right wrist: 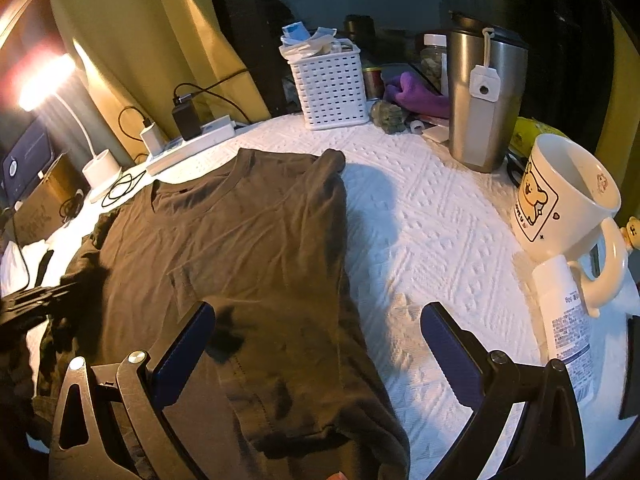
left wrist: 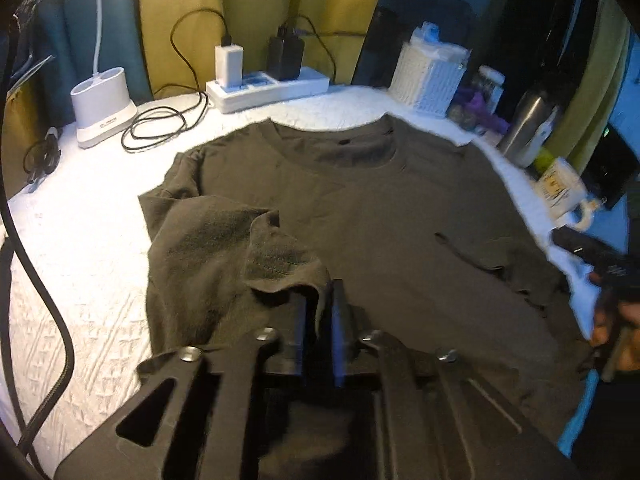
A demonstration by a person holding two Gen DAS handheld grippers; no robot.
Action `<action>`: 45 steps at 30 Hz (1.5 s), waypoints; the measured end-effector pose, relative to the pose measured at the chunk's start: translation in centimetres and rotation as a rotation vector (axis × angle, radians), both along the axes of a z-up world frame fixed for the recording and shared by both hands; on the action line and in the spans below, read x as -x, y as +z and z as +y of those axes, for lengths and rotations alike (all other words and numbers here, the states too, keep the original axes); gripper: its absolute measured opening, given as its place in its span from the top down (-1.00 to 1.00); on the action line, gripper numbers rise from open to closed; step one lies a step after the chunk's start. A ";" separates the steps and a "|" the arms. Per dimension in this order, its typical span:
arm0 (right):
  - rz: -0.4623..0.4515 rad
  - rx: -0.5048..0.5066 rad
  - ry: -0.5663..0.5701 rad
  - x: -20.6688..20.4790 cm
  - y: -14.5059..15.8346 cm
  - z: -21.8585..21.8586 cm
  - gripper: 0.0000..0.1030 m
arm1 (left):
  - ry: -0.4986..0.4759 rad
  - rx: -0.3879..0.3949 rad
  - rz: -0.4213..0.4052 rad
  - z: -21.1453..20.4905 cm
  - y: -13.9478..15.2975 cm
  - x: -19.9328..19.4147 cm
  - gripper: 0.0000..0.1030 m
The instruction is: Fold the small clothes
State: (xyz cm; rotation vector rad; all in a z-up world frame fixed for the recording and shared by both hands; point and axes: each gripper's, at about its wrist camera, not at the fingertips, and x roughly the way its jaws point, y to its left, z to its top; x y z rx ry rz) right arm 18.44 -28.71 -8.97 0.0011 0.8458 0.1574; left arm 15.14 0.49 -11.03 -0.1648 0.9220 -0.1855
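Left tongs [left wrist: 318, 312] are standing narrowly parted over the near edge of an olive-green T-shirt [left wrist: 380, 216], a fold of the folded-in sleeve [left wrist: 276, 256] hanging loose between the pads, with no visible pinch on it. Right tongs [right wrist: 316, 344] are gaping wide and released, hovering over the T-shirt's right hem, one pad above the fabric and the other above bare cloth. The T-shirt is lying flat, front up, on a white textured cover [right wrist: 420, 216] spread over the worktop, its collar pointing away from both tongs. Just right of the T-shirt, a white mug [right wrist: 560, 200] with a cartoon print is sitting beside a lying white bottle [right wrist: 564, 316]. Beyond the T-shirt's collar, a steel tumbler [right wrist: 480, 100], a white slotted basket [right wrist: 332, 84] and a white power strip [left wrist: 268, 88] with chargers plugged in are lining the far edge. Left of the collar, a white lamp base [left wrist: 102, 104] is standing among coiled black cables [left wrist: 164, 128].
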 end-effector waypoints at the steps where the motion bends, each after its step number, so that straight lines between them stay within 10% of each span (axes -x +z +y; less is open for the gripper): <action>1: 0.002 0.000 0.000 0.0 0.0 0.0 -1.00 | 0.007 0.012 -0.008 0.5 0.4 0.3 0.25; 4: 0.008 0.003 0.000 -0.1 -0.3 0.1 -1.00 | 0.057 0.043 -0.041 2.6 1.8 1.5 -0.26; 14: 0.006 0.021 0.011 -0.1 0.0 1.2 -1.00 | 0.113 0.004 0.008 5.6 -0.6 1.2 -0.27; 31: 0.018 0.035 0.020 1.1 -0.2 1.6 -1.00 | -0.041 0.199 0.114 2.7 -2.7 3.3 -0.27; 45: 0.025 0.042 -0.029 0.3 -0.7 -0.4 -1.00 | -0.053 0.051 0.103 0.2 -2.2 -3.7 -0.27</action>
